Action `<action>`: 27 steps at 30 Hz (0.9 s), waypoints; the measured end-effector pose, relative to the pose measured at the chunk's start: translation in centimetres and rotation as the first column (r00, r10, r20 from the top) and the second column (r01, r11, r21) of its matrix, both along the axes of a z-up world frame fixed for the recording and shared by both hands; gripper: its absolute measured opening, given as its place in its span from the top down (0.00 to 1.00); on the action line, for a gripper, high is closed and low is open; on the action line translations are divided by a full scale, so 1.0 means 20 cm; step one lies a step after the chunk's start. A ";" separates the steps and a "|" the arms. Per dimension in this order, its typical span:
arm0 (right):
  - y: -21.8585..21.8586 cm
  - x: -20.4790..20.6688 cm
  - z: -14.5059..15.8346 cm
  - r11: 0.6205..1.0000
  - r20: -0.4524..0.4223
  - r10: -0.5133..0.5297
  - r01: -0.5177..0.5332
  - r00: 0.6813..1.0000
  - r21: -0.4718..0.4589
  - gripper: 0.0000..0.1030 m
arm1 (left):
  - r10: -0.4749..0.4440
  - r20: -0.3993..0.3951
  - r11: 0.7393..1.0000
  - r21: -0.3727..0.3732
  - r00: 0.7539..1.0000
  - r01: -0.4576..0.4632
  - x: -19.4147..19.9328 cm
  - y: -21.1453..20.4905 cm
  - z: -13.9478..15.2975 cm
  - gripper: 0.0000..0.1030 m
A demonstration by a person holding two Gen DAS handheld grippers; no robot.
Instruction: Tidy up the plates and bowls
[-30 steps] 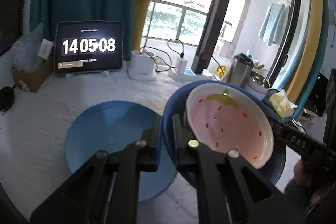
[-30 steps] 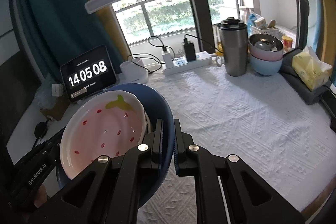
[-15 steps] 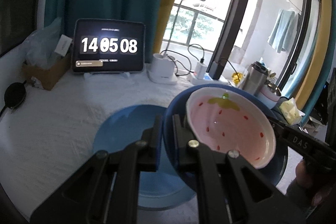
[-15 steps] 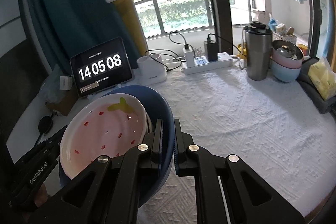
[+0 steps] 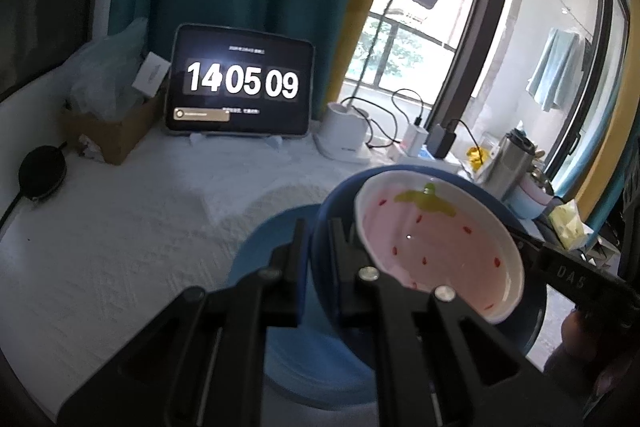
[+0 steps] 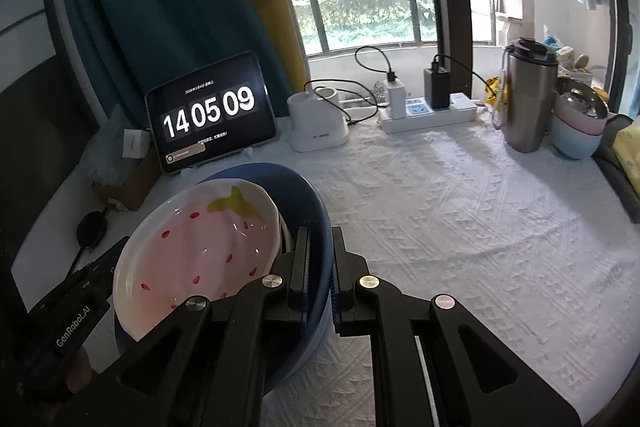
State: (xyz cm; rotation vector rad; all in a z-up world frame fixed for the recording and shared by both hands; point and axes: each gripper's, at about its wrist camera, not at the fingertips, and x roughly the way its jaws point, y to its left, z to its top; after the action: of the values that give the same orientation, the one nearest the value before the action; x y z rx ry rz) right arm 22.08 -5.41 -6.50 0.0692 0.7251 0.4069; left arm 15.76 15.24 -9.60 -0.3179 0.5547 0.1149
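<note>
The left hand-held gripper (image 5: 316,239) and the right hand-held gripper (image 6: 320,259) each pinch opposite rims of the dark blue bowl (image 5: 532,319), jaws nearly closed on it. Since a second ago the stack has risen higher above the light blue plate (image 5: 280,347) lying on the surface (image 6: 460,211). Inside sits a pink strawberry-patterned bowl (image 6: 200,239), white-rimmed, tilted. Beyond, the clock tablet (image 6: 208,111) now reads 14:05:09.

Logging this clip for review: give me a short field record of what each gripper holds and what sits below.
left gripper: shut on the dark blue bowl rim
right gripper: shut on the opposite rim
inside bowl: pink strawberry dish, tilted
below: light blue plate on white tablecloth
back right: steel tumbler, stacked bowls
</note>
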 end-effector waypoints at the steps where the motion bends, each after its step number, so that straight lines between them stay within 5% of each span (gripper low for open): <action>1: 0.01 0.01 0.00 1.000 -0.002 0.003 -0.003 1.000 -0.001 0.90 | 0.003 -0.002 1.000 0.000 1.000 -0.003 0.00 0.01 0.00 0.93; 14: 0.14 0.10 -0.10 1.000 -0.053 0.031 -0.031 0.998 -0.001 0.90 | 0.034 -0.031 0.999 -0.006 0.999 -0.034 0.06 0.12 -0.06 0.93; 27: 0.18 0.15 -0.18 1.000 -0.070 0.018 -0.020 0.997 -0.023 0.90 | 0.053 -0.012 0.994 0.092 0.999 -0.052 0.09 0.10 -0.05 0.93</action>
State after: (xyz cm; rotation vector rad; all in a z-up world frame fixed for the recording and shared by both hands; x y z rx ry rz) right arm 25.03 -1.85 -10.14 0.0545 0.8000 0.4153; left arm 17.62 17.27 -10.68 -0.2424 0.5535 0.1930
